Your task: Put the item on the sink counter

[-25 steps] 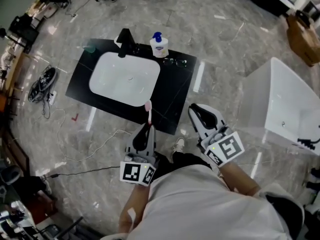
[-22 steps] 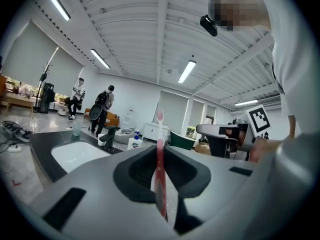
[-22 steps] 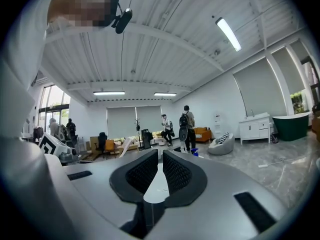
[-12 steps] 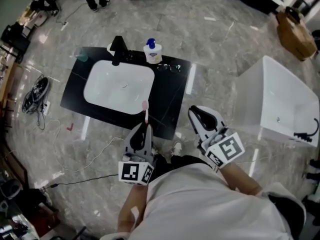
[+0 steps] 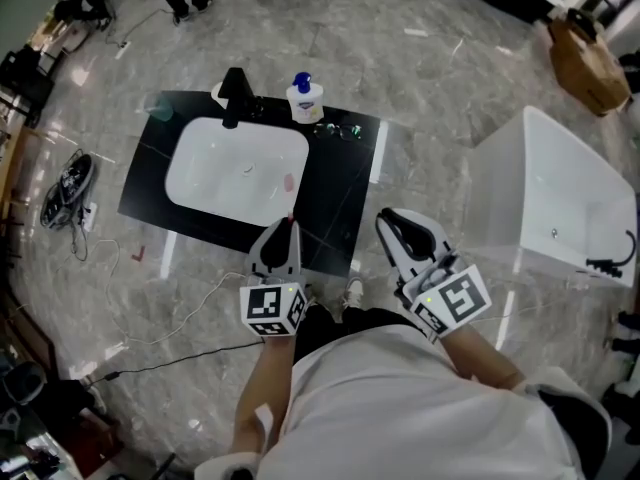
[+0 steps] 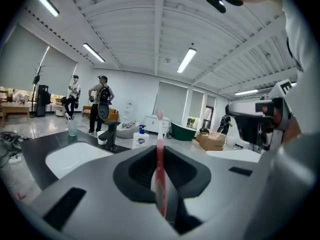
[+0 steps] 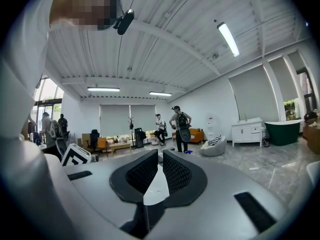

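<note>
My left gripper is shut on a pink toothbrush and stands tilted up at the near edge of the black sink counter. In the left gripper view the toothbrush rises upright from between the jaws of this gripper, its bristle head on top. The white basin lies just beyond. My right gripper hovers over the floor to the right of the counter's near corner. The right gripper is shut with nothing between its jaws.
On the counter's far edge stand a black faucet, a soap pump bottle, a clear cup and small dark items. A white bathtub stands to the right. Shoes and cables lie on the floor to the left.
The left gripper has tipped upward, so the toothbrush now points toward the head camera and looks shorter. The counter has shifted slightly left in view. The right gripper has hardly moved.
</note>
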`<state>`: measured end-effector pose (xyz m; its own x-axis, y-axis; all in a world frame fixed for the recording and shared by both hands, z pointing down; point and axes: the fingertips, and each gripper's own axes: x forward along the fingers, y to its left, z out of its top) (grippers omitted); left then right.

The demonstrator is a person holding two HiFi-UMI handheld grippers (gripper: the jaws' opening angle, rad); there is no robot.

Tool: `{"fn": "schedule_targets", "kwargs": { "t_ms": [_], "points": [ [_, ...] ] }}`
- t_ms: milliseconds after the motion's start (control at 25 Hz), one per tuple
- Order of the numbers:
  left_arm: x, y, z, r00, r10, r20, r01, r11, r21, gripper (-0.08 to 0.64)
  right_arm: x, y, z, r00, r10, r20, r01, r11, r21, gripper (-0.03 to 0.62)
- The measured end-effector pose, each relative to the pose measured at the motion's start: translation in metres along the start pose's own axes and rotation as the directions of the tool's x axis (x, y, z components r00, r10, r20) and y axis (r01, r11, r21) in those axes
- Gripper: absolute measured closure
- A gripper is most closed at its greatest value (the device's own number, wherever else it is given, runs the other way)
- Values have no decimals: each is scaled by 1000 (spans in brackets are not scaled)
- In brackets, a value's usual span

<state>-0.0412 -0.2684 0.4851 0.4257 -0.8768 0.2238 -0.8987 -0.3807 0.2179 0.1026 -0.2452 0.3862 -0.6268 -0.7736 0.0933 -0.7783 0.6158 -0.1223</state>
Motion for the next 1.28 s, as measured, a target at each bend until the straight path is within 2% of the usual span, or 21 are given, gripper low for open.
{"fn": "schedule_targets", "kwargs": {
  "t_ms": [240,760,1280],
  "points": [
    [41,12,-47,992,7,-129,3,997,83,518,-11,-11,2,999,-37,-5,37,999,-5,537],
    [85,24,-107,958,43,-283,-7,992,126,518,-38,-33,-3,994,-101,-31,100,995,-4,537],
    [107,34,-156,901,89,-424,-18,986,167,518,-60,-47,-2,992,-124,-30,124,992,-5,537]
  ]
}}
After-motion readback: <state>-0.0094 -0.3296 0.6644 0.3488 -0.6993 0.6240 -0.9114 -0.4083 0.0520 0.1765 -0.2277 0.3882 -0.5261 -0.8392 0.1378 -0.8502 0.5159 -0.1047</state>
